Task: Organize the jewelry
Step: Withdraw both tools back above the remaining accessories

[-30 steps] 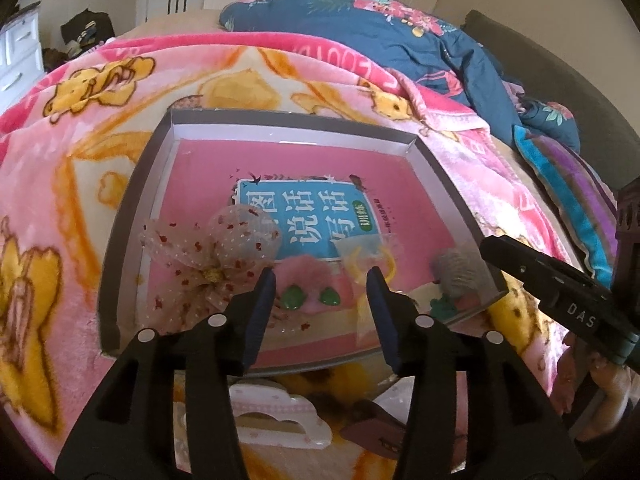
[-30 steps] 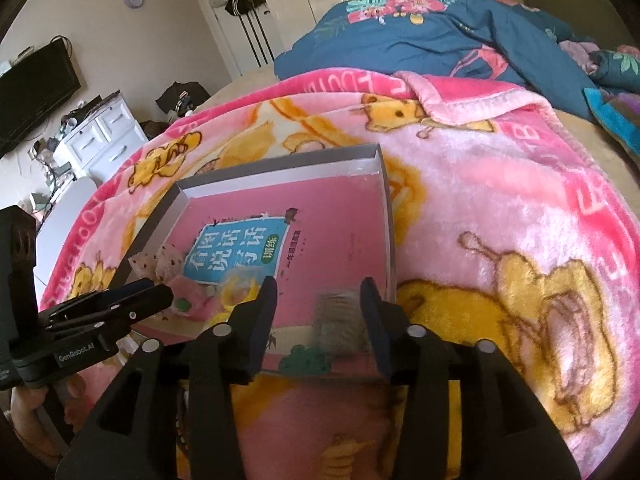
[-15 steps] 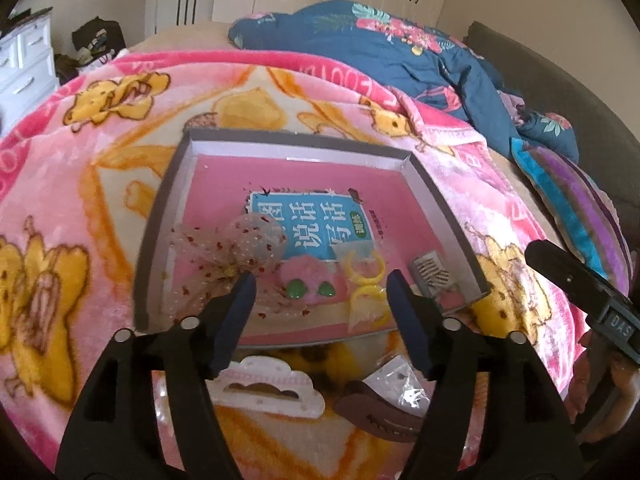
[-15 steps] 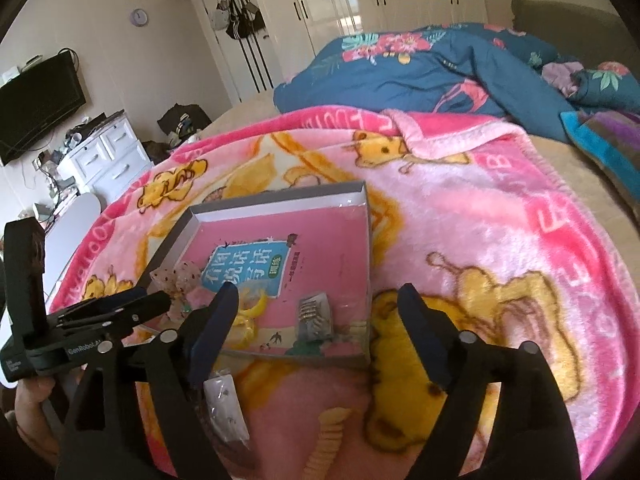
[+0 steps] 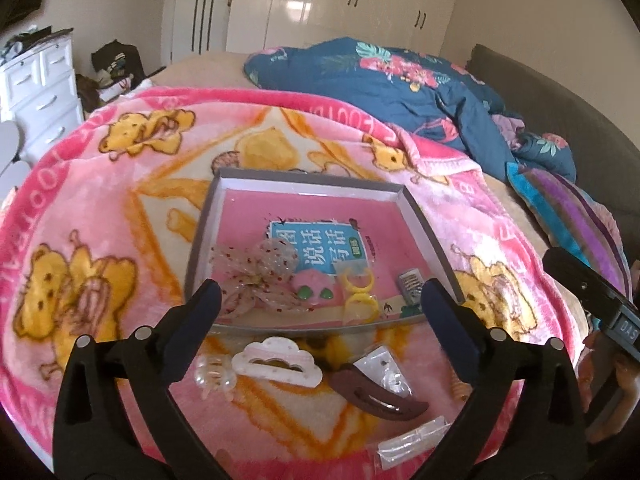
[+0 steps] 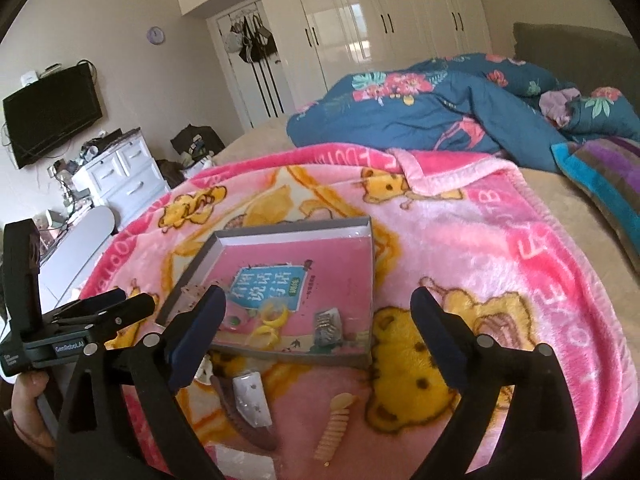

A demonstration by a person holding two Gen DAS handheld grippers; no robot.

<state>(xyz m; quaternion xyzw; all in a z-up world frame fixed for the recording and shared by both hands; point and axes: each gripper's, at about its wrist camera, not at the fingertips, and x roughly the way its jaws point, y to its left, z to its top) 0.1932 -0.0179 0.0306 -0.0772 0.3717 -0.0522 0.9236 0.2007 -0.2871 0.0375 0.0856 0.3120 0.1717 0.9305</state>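
Both grippers, left (image 5: 320,308) marked "GenRobot.AI", right (image 6: 318,312), jaws wide, empty.

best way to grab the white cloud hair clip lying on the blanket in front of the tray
Take the white cloud hair clip across its short width at the middle, coming straight down from above. It lies flat on the blanket with its long side running left to right, so the scalloped top edge and the straighter bottom edge give two opposed faces. The left gripper, open, is nearest.
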